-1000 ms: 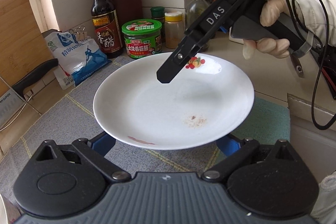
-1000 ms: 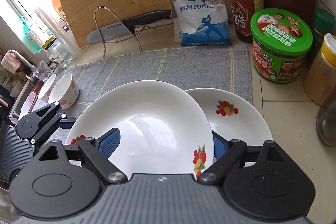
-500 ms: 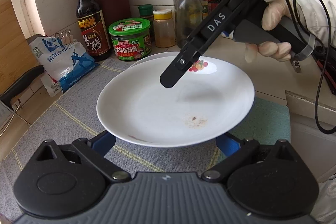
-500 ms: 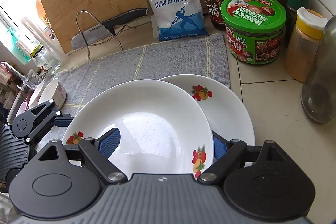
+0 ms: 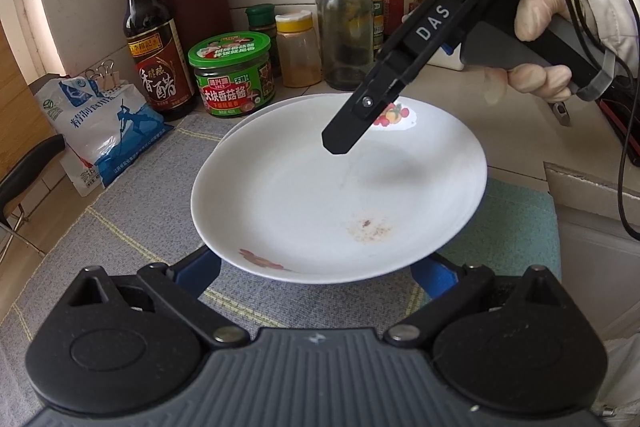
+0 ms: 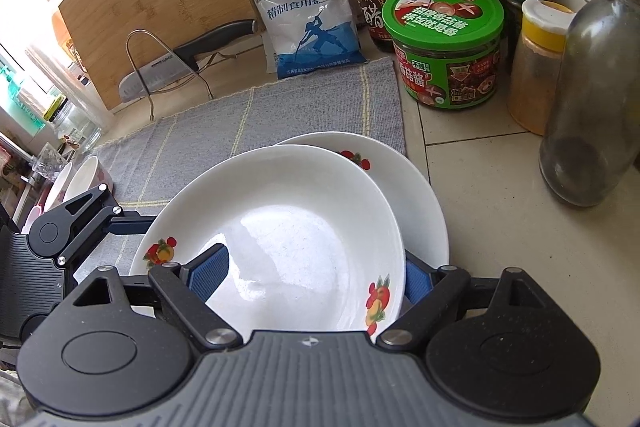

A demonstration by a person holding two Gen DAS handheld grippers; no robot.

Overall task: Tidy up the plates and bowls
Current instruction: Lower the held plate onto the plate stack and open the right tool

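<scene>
Both sets of jaws stand wide, the left gripper [image 5: 316, 269] and right gripper [image 6: 306, 273] each cradling the upper plate [image 5: 340, 195]; whether clamped, I cannot tell. A second plate [image 6: 412, 187] peeks out at two o'clock.

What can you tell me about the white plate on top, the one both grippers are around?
The top plate is glossy white, ceramic-looking, shallow, with fruit prints on its rim and a brownish smear inside. It sits tilted, partly over a matching lower plate on the grey mat. The left gripper and right gripper each straddle its rim.

White fruit-print plate [image 5: 320, 195] tilted above matching plate [image 6: 416, 183] on grey mat.
</scene>
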